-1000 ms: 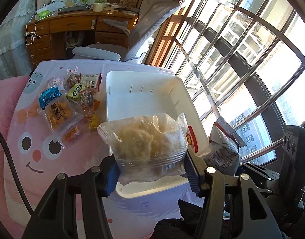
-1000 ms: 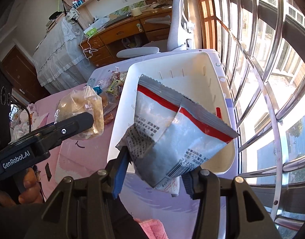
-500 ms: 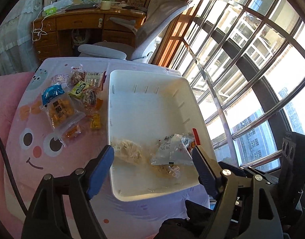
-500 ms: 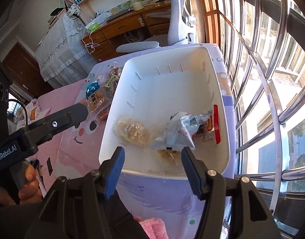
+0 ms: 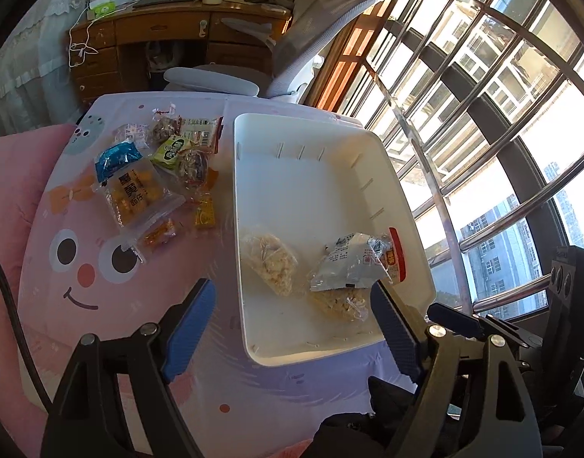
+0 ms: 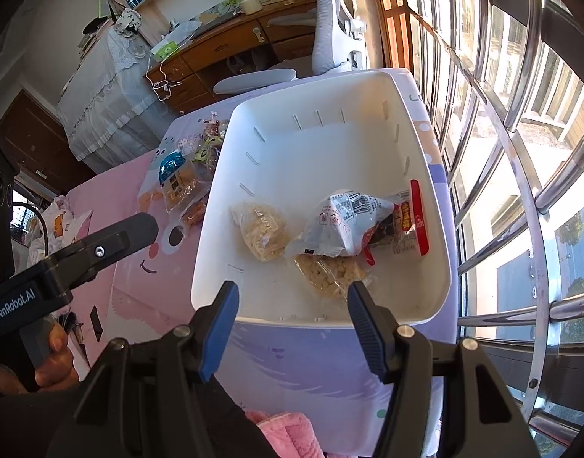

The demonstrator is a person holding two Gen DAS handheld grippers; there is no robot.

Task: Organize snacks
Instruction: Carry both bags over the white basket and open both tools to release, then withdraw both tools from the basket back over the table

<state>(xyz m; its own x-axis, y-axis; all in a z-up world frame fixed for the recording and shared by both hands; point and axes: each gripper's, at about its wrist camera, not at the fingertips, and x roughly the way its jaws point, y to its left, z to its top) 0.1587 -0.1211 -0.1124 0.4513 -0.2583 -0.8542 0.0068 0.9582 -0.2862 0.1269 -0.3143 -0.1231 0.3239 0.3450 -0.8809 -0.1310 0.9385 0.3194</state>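
Both grippers hang wide open and empty: our left gripper point(image 5: 293, 328) and right gripper point(image 6: 292, 324), low in frame before the white bin point(image 5: 253, 252). Remaining snack packets point(image 5: 166, 175) lie upper left on the cartoon tablecloth point(image 5: 63, 267), beside the bin, nearer our left gripper, we judge.

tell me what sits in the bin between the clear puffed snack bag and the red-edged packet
In the right wrist view, a silver foil bag lies between the clear puffed snack bag and red-edged packet, inside the white bin.
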